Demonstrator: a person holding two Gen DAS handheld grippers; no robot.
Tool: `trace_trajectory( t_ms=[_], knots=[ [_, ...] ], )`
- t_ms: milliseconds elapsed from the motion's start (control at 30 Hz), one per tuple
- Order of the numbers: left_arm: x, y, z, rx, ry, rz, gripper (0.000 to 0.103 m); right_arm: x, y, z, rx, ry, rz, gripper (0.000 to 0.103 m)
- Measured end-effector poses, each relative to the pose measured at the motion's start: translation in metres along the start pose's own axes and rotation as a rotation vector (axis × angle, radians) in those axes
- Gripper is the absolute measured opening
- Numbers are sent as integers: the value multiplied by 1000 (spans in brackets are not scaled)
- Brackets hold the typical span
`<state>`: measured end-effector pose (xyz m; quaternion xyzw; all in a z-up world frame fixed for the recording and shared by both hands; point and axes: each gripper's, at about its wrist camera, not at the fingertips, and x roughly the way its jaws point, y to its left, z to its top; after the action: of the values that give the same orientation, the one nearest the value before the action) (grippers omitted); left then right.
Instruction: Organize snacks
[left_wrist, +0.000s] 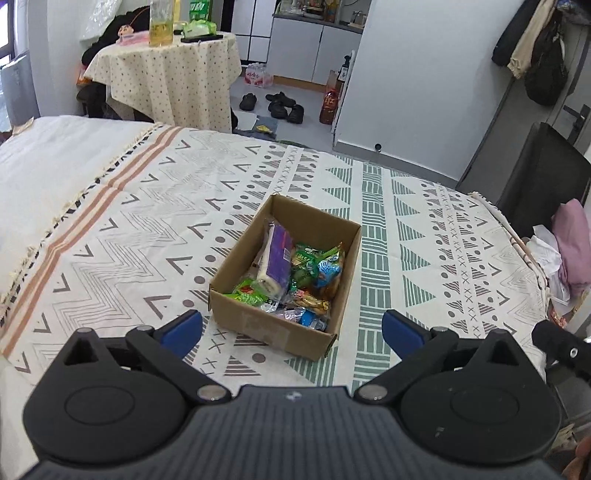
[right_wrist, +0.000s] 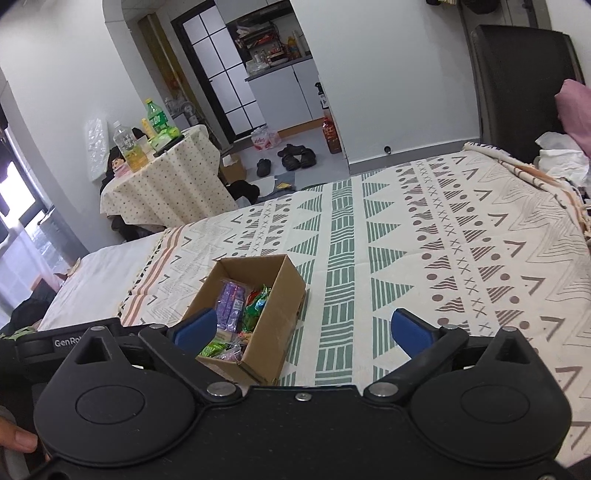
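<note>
- Left tongs (left_wrist: 291, 332): black body with blue pads (left_wrist: 183, 328), spread wide apart. Nothing lies between the pads. The tongs hover above the bed, just short of the near wall of the box.
- Right tongs (right_wrist: 303, 332): same build, blue pads (right_wrist: 412, 334) spread wide, nothing gripped. The box lies toward the left pad in this view; the right pad stands over bare cover.
- Open brown cardboard box (left_wrist: 273, 328): rests flat on the bed cover, flaps absent from view, top open. In the right wrist view the same box (right_wrist: 273, 317) sits partly behind the left pad.
- Snacks: all visible packets lie inside the box. A long purple-wrapped packet with a cream roll (left_wrist: 277, 254) leans along the left side of the box. Green packets (left_wrist: 245, 295) lie at the near left corner. A blue packet (left_wrist: 328, 271) lies against the right wall. Smaller mixed wrappers (left_wrist: 310, 306) fill the near end; their print is too small to read.
- Cream bed cover with green, grey and orange geometric pattern (left_wrist: 388, 236): carries the box; a plain white sheet (left_wrist: 55, 155) adjoins it on the left.
- Round counter with dotted cream cloth (left_wrist: 166, 70): stands beyond the bed, well apart from the box, carrying bottles and green packs.
- Black shoes (left_wrist: 280, 105): on the floor beyond the bed.
</note>
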<state>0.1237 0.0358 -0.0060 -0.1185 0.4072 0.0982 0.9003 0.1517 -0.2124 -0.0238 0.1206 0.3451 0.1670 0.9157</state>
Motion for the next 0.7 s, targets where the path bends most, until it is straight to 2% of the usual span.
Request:
trace_trajectory(
  t_ms=[300,700],
  knots=[
    [-34,12,-10,27,-29,-31,103,-30,10,-6,-20,-41,-29,103],
    [-81,23,-32,120,-78,-32,103,-67,27,-28,-71,-47,-43,103]
  ],
)
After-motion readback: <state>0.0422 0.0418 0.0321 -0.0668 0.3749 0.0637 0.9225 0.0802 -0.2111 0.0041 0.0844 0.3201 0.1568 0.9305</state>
